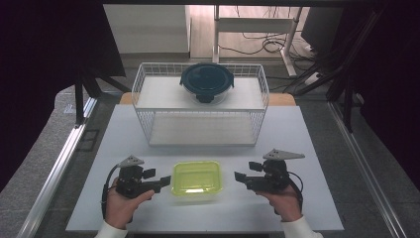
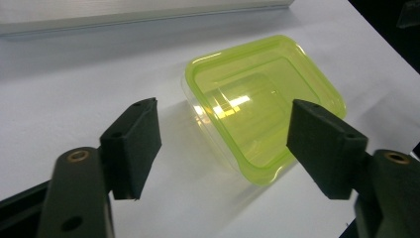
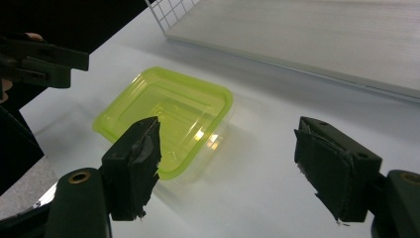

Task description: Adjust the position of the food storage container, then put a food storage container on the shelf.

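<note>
Two containers — lidded green tub on table, dark-lidded glass bowl on rack.

Bright light falls on the white desk, but the sides of the room are dark. The green box shines with small glare spots.

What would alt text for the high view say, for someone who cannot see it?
A yellow-green lidded box sits on a white table between two hand-held claws, the left claw and the right claw, both open and apart from it. Behind stands a white wire rack with a round dark-lidded container on its upper shelf.
</note>
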A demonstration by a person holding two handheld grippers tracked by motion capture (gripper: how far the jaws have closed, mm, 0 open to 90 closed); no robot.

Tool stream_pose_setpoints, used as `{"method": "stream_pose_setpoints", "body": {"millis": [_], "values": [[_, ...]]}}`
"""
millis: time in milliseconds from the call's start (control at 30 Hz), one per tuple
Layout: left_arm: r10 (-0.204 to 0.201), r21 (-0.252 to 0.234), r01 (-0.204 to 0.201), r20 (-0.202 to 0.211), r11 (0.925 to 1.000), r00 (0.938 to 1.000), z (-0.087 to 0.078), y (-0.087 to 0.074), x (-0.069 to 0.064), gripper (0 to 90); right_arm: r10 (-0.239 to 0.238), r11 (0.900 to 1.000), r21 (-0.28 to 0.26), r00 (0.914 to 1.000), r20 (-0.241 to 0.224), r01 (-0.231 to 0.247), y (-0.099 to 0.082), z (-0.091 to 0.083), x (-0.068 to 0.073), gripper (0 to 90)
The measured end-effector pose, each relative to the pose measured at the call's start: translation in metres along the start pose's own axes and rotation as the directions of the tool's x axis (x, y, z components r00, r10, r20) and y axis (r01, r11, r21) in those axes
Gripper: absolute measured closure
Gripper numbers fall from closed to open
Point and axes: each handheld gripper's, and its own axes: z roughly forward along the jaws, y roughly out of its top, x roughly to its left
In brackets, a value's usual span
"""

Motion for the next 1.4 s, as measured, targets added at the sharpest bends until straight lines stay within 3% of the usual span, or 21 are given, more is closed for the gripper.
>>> {"method": "stream_pose_setpoints", "body": {"millis": [100, 200, 633, 900, 1067, 1167, 1200, 1233, 1400], "values": [[-0.039, 0.008, 0.039, 0.025, 0.9992, 0.9989, 0.003, -0.002, 0.005, 24.4, 0.009, 1.0000, 0.002, 0.9999, -0.005, -0.009, -0.001, 0.002, 0.000, 25.9], [-0.053, 0.004, 0.053, 0.037, 0.9986, 0.9979, 0.003, -0.002, 0.007, 23.2, 0.009, 0.9999, 0.005, 0.9999, -0.009, -0.009, -0.001, 0.002, -0.001, 25.9], [-0.086, -0.014, 0.086, 0.053, 0.9962, 0.9949, 0.005, -0.001, 0.009, 20.4, 0.024, 0.9997, 0.005, 0.9996, -0.017, -0.024, -0.002, 0.003, 0.000, 27.5], [-0.145, -0.033, 0.151, 0.127, 0.9880, 0.9812, 0.012, -0.004, 0.018, 24.1, 0.059, 0.9982, -0.005, 0.9949, -0.081, -0.060, -0.003, 0.012, -0.001, 32.6], [-0.154, -0.014, 0.157, 0.140, 0.9875, 0.9782, 0.019, -0.004, 0.021, 26.7, 0.091, 0.9959, 0.007, 0.9882, -0.124, -0.091, -0.004, 0.023, -0.003, 36.1], [-0.165, -0.005, 0.168, 0.159, 0.9857, 0.9733, 0.023, -0.004, 0.022, 28.4, 0.111, 0.9937, 0.027, 0.9835, -0.143, -0.109, -0.005, 0.032, -0.005, 37.8], [-0.165, -0.005, 0.168, 0.159, 0.9857, 0.9733, 0.023, -0.004, 0.022, 29.6, 0.111, 0.9937, 0.027, 0.9835, -0.143, -0.109, -0.005, 0.032, -0.005, 37.8], [-0.176, 0.003, 0.178, 0.171, 0.9839, 0.9693, 0.027, -0.004, 0.024, 30.4, 0.121, 0.9925, 0.039, 0.9825, -0.142, -0.116, -0.007, 0.039, -0.006, 38.4], [-0.182, 0.016, 0.182, 0.180, 0.9832, 0.9668, 0.032, -0.004, 0.026, 33.1, 0.136, 0.9890, 0.075, 0.9822, -0.129, -0.127, -0.010, 0.053, -0.008, 39.2]]}}
